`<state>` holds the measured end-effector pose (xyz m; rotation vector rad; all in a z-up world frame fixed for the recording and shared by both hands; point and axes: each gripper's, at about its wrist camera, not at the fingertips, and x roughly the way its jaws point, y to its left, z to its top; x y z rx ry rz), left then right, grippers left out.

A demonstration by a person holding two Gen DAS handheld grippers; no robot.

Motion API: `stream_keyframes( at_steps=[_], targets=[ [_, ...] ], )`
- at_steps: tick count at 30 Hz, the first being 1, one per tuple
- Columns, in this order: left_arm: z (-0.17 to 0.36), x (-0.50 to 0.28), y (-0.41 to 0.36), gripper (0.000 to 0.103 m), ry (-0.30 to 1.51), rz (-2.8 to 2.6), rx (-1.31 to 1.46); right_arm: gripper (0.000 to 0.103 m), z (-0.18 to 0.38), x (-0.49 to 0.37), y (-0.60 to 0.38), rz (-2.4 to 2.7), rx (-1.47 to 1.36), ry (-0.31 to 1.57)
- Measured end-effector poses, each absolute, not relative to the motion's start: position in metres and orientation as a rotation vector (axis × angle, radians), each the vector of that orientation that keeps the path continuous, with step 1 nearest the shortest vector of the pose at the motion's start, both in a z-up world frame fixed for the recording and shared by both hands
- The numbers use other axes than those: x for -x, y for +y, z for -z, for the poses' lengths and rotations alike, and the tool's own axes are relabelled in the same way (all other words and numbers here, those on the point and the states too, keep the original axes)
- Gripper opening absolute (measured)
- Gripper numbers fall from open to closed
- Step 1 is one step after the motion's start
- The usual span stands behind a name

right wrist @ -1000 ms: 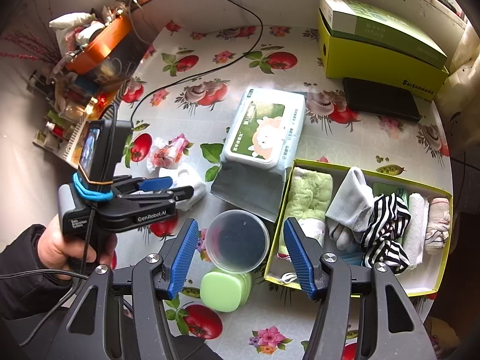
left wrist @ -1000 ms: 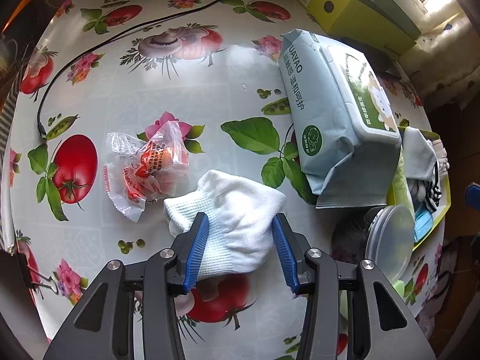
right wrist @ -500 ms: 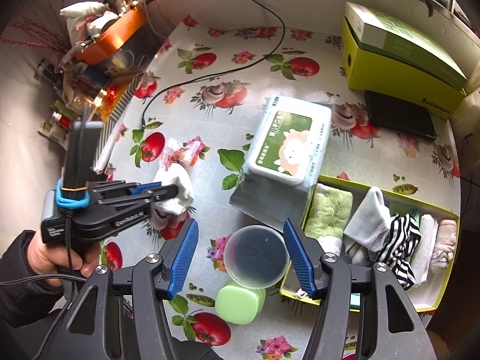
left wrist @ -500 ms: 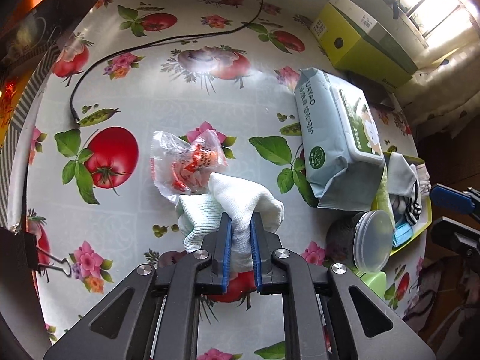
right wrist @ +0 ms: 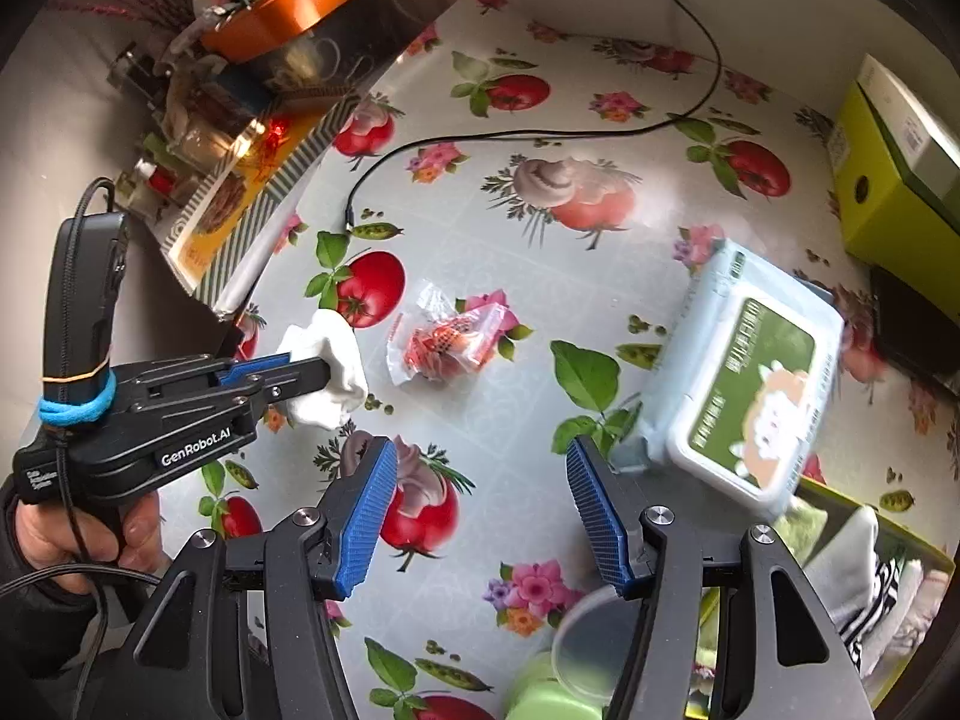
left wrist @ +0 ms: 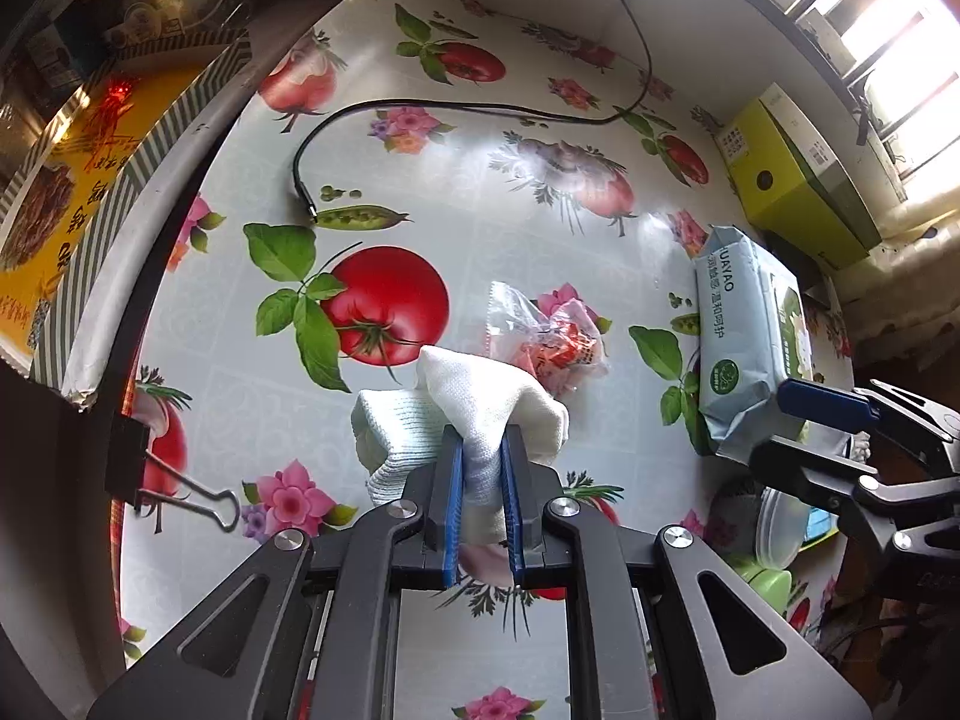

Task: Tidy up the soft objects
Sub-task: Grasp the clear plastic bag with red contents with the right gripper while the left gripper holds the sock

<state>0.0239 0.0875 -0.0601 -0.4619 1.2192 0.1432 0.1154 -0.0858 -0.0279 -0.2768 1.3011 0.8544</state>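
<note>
My left gripper (left wrist: 480,450) is shut on a white sock (left wrist: 474,402), which bunches up between the blue pads and hangs above the tablecloth. In the right wrist view the same sock (right wrist: 327,360) sticks out of the left gripper (right wrist: 324,367) at the left, with a hand holding that tool. My right gripper (right wrist: 480,480) stands open with nothing between its fingers, over the flowered cloth. A yellow-green box (right wrist: 900,534) with folded socks and cloths (right wrist: 864,564) lies at the lower right, partly hidden behind the right finger.
A crinkled snack wrapper (right wrist: 444,342) lies mid-table beside the sock. A wet-wipes pack (right wrist: 750,372) sits to the right, a clear round lid (right wrist: 591,636) and a green case (right wrist: 546,696) near the front. A black cable (left wrist: 456,111) crosses the back; a binder clip (left wrist: 180,489) grips the left edge.
The left gripper shut on the white sock and lifted it off the cloth, moving left away from the wipes pack. The right gripper swung left, away from the box, and stayed open.
</note>
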Motion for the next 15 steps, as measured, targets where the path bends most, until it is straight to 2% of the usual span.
stream_keyframes(
  at_steps=[6,13,15],
  targets=[
    [0.067,-0.014,0.105,0.012,1.216,-0.182,0.503,0.059,0.054,-0.129,-0.044,-0.887,0.338,1.338],
    [0.073,-0.005,0.122,0.012,1.213,-0.217,0.536,0.059,0.09,-0.15,-0.019,-0.835,0.26,1.435],
    [0.074,-0.003,0.125,0.012,1.212,-0.22,0.542,0.056,0.098,-0.151,-0.015,-0.816,0.268,1.442]
  ],
)
